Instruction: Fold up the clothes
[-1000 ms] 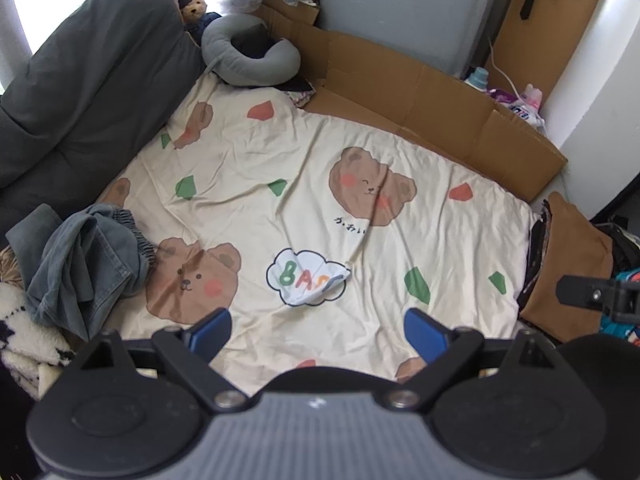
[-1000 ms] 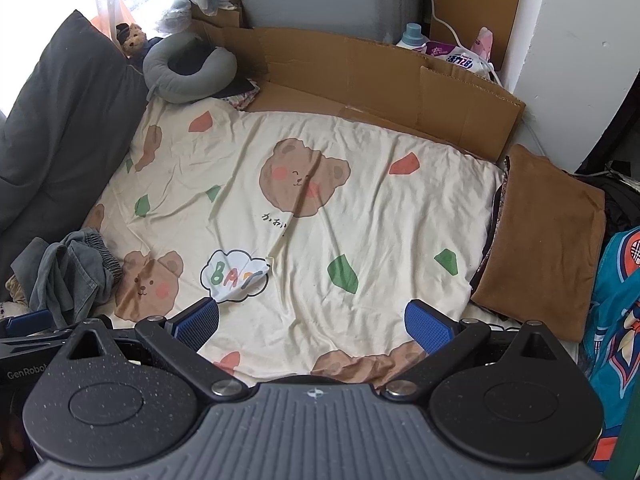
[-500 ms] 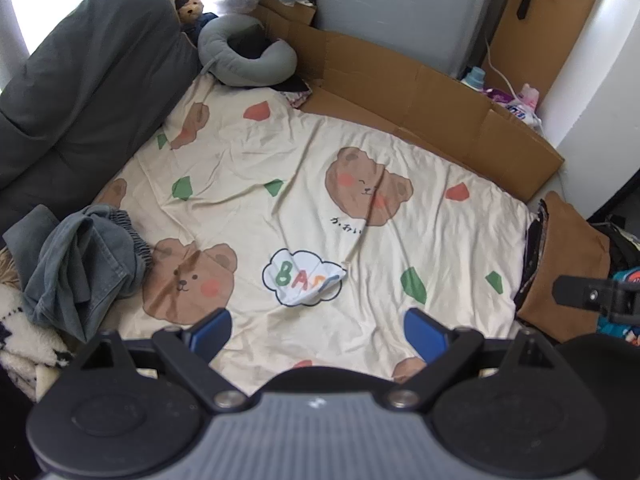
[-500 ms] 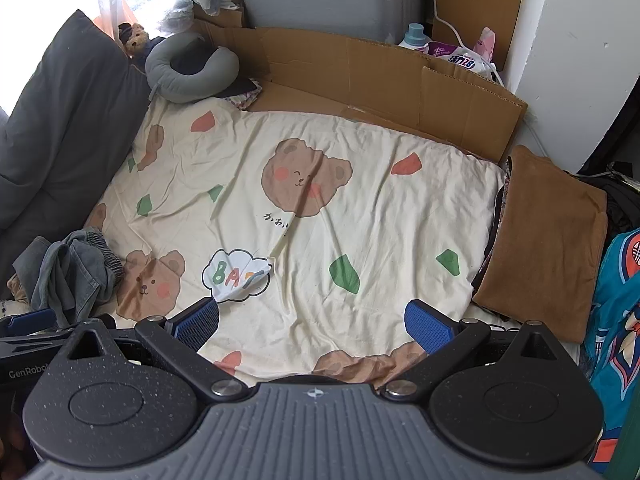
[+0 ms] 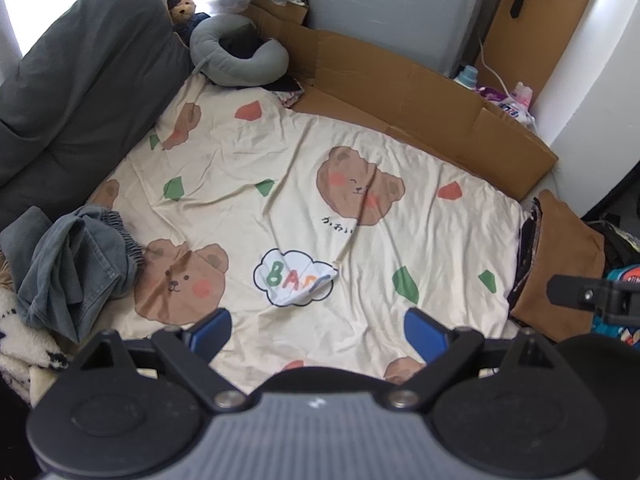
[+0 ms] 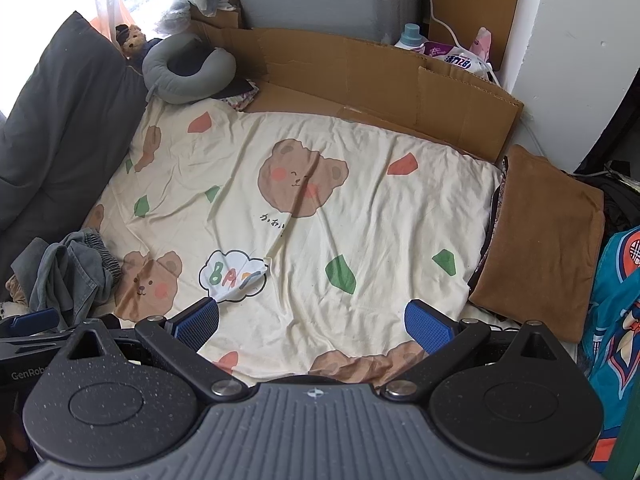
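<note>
Clothes [image 5: 72,264] (grey, crumpled) lie on bedsheet [image 5: 280,184]; left tool [image 5: 318,334], right tool [image 6: 316,326] spread, empty.

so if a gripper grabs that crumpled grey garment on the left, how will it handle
The grey garment lies in a slumped, creased heap, so it is probably floppy and will drape. Its folds overlap, so one pinch may lift only a layer. It looks denim-like, so perhaps fairly heavy.

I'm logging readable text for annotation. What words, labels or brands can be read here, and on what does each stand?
"BA", further letters lost in a fold: cloud print on the bear bedsheet.
"GenRobo", cut off: left gripper's body.
Small dark handwritten-style characters under the bear face: too small to read.
Pink and white packet behind the cardboard: bold print, too blurred to read.
</note>
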Available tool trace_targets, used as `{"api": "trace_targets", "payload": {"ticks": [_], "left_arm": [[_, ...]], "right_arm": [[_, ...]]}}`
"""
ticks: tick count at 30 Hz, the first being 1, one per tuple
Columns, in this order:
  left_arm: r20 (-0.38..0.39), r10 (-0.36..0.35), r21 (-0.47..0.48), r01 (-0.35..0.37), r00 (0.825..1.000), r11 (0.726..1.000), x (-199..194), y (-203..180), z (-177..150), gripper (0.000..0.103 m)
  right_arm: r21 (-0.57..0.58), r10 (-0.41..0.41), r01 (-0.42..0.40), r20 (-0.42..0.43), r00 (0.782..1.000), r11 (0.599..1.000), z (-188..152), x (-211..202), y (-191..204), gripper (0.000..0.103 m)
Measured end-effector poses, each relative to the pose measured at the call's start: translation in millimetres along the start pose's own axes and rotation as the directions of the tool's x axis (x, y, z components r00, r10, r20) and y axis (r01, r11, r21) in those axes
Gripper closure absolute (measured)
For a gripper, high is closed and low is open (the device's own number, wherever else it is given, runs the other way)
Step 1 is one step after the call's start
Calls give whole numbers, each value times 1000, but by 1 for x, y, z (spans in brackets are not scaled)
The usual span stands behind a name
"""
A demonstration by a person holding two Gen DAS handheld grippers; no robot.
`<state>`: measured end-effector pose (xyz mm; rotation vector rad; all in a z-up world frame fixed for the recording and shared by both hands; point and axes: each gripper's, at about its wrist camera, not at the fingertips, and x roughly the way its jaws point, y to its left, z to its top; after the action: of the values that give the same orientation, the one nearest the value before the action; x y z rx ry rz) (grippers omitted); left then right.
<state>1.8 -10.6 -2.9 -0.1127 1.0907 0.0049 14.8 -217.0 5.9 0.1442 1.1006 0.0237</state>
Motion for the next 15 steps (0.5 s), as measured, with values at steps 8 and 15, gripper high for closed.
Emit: {"api": "trace_targets", "payload": {"ticks": [8,15], "left_arm": [[1,4,-5,-4,1000,1000,0,-4,-1,8],[4,7,-12,-6,1000,1000,-2,-4,-1,8]], "right_arm": [[-1,1,-1,-1,1000,1000,1,0,-3,1],[-3,-1,1,-1,1000,1000,2,1,-3,1]]}}
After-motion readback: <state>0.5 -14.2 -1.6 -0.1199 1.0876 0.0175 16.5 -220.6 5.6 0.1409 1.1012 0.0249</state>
